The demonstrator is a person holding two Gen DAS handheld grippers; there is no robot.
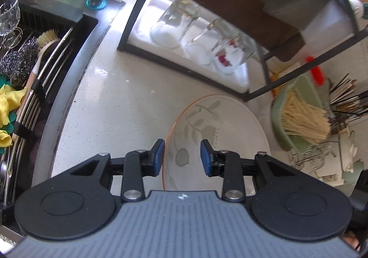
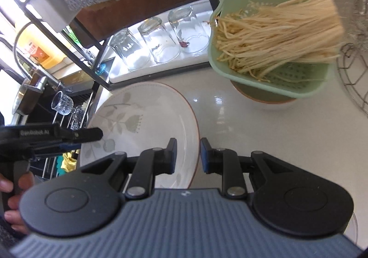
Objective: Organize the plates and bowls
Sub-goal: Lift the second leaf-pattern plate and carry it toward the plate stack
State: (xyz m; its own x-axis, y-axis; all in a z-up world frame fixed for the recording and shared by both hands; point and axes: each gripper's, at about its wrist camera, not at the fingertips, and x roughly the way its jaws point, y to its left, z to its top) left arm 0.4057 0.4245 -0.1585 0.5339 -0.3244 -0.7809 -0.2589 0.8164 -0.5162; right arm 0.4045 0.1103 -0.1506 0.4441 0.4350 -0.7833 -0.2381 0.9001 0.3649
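Plate flat on white counter, between sink and green strainer. Glazed ceramic: stiff, heavy, slick, chips easily. Your only hold is rim. Right gripper straddles near rim, pads not visibly pressing; left gripper part-open over left rim, holding nothing. Near plate edge hidden under both tools. Bowl under strainer mostly covered.
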